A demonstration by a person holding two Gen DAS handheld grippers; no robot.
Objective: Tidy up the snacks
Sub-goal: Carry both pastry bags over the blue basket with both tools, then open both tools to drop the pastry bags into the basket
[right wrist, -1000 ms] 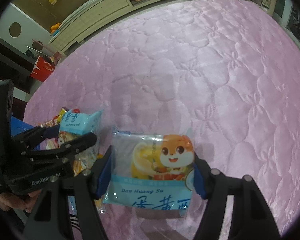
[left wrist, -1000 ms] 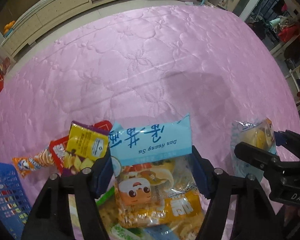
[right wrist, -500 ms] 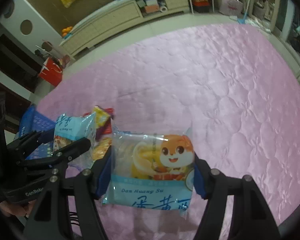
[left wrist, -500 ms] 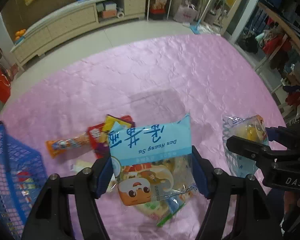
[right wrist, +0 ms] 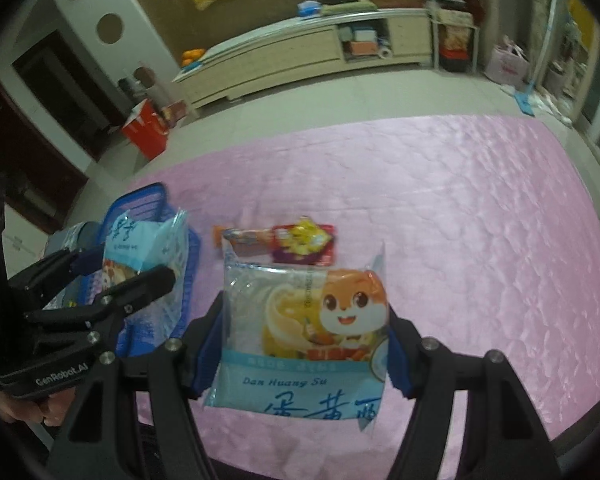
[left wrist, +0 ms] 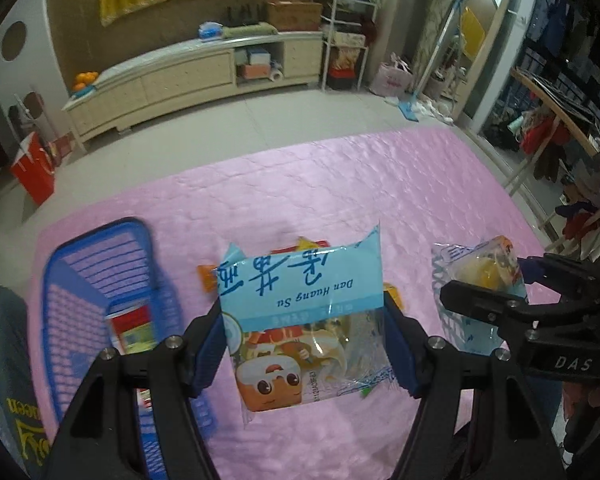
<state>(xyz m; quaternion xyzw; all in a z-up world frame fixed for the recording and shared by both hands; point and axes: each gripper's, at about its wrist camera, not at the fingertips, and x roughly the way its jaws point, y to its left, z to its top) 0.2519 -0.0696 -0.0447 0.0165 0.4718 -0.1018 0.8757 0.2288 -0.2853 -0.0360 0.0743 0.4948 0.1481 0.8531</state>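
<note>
Two identical blue-and-clear snack packets are held in the air above the pink quilt (right wrist: 460,208): the left gripper (left wrist: 306,350) is clamped on one packet (left wrist: 300,320), the right gripper (right wrist: 304,344) on the other packet (right wrist: 308,332). A blue basket (left wrist: 100,276) sits near the quilt's left edge, loose snacks (right wrist: 284,242) just beside it.

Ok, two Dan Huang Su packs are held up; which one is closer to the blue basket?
The pack in the left gripper, printed upside down in its own view. It hangs beside the blue basket; the right gripper's pack is farther off.
</note>
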